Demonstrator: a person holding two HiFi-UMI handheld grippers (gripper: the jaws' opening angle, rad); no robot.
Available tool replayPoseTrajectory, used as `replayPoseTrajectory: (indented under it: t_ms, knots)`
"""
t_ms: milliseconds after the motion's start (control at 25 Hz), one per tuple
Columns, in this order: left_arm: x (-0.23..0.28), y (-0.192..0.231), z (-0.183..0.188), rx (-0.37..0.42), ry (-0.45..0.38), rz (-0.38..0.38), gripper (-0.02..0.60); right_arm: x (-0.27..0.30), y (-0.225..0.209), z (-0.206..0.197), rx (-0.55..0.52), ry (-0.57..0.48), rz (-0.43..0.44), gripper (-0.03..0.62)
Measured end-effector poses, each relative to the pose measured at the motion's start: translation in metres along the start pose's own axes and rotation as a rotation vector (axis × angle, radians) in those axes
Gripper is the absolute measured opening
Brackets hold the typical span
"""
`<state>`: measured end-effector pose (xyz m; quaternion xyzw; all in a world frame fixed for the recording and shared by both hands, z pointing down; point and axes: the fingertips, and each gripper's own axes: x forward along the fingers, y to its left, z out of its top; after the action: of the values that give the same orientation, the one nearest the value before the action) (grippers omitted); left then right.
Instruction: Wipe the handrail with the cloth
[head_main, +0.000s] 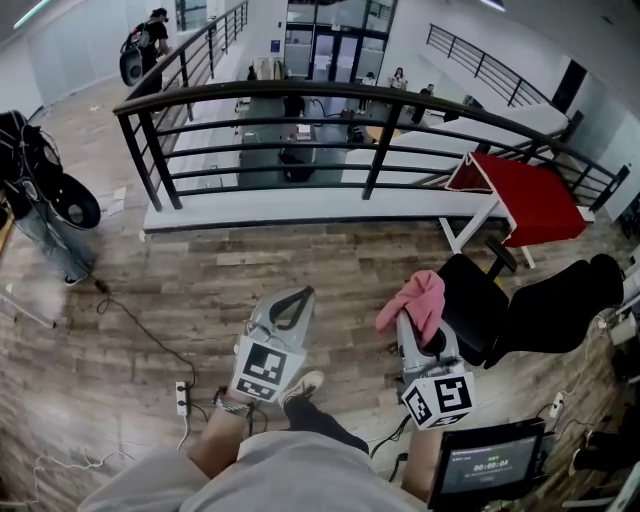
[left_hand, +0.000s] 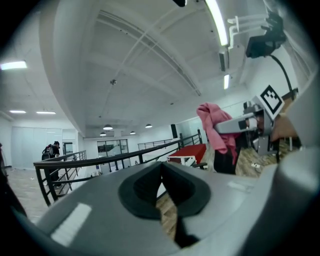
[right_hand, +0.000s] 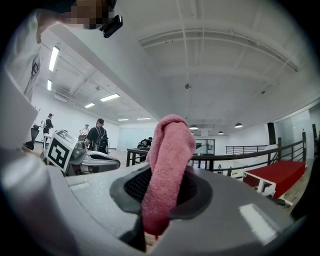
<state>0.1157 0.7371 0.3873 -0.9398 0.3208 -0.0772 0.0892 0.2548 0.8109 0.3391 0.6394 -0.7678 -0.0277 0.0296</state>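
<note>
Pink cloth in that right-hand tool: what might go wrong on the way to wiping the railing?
1. The pink cloth is a bunched wad in the jaws of the right gripper; it might slip out or wipe only a thin strip of the handrail.
2. Past the handrail lies a lower level, so a dropped cloth could fall out of reach.
3. A cable and power strip lie near the person's shoe: a possible trip.

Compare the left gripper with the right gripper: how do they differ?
The right gripper is shut on the pink cloth; the left gripper is shut, empty. The right gripper is beside the black chair; the left gripper is over wooden floor. Both are short of the handrail.
</note>
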Motion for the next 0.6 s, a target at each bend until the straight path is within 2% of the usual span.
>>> replayPoseTrajectory:
  t_ms: [600]
  knots:
    - [0.054,0.067,-0.01,0.035,0.013,0.029,-0.003,0.084,-0.019,-0.01,0.025,0.0,-0.006,0.076]
